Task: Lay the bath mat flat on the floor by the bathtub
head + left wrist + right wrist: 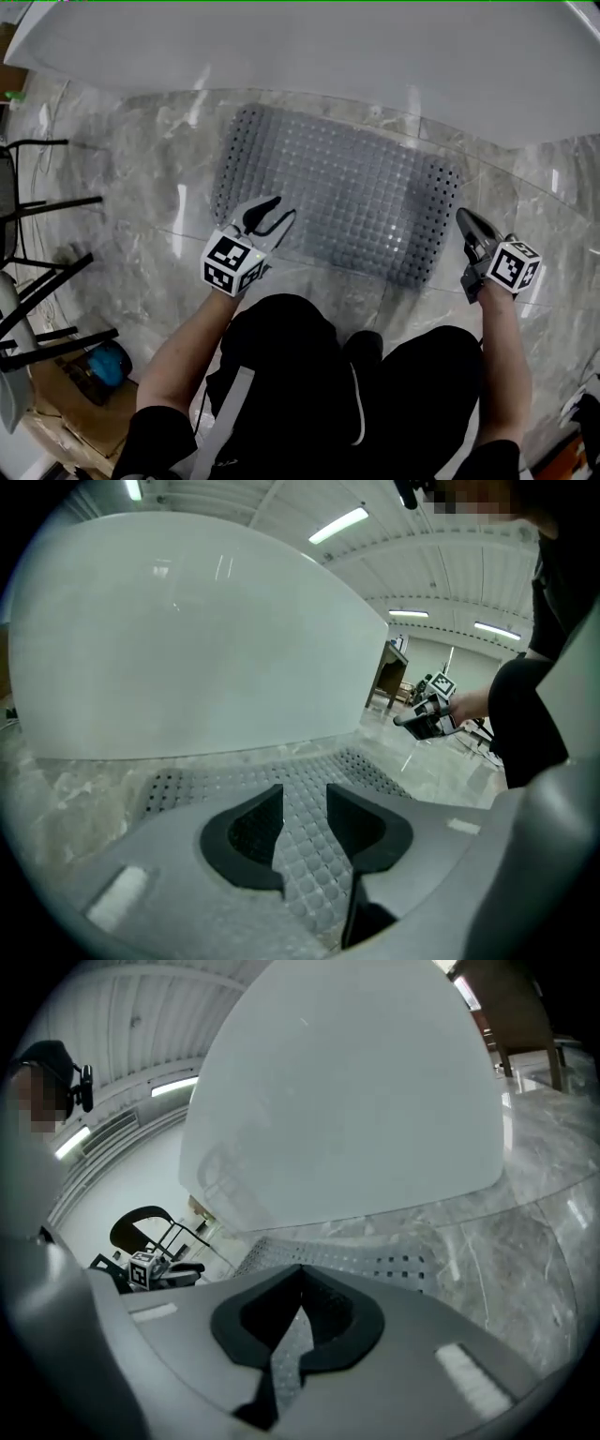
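Observation:
The grey studded bath mat lies flat on the marble floor, its far edge along the white bathtub. My left gripper hovers over the mat's near left corner. Its jaws stand apart, and the mat shows between them with neither pad pressing on it. My right gripper sits at the mat's near right corner, just off its edge. Its tips meet in the right gripper view, with nothing seen pinched. The mat's perforated border runs beyond them, below the bathtub.
A black metal chair frame stands at the left, with a blue object and a cardboard box under it. Bare marble floor lies left and right of the mat. The person's knees are just behind the mat.

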A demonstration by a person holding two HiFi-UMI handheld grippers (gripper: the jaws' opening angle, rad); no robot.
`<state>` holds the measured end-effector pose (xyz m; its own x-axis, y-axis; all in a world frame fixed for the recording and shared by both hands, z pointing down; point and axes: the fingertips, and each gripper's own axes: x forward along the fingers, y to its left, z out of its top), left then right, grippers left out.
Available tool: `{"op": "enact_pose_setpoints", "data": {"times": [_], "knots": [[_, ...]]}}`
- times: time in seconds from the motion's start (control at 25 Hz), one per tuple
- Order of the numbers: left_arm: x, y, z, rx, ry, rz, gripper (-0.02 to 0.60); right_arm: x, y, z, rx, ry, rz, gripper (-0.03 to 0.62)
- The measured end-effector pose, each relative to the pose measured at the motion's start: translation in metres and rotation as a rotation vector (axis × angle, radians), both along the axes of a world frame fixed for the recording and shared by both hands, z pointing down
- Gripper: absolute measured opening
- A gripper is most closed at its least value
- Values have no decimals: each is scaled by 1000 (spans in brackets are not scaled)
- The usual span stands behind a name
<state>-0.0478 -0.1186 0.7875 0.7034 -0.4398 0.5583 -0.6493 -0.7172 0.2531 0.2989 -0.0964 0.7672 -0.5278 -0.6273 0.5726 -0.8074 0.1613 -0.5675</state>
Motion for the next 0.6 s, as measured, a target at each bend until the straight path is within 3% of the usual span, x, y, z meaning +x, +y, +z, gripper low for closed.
{"op": "enact_pose_setpoints", "data": {"times": [0.28,0.48,0.6], "knots": [[-6,-22,-97,145,76,-59,116,-50,-23,-95,159,33,-159,0],[-32,-35,-166,277,22,-98,57,-88,-24,-153,282,151,-308,0],[-43,-40,-205,292,7,-140,6,-103,-22,-184,310,157,-333,0]]}}
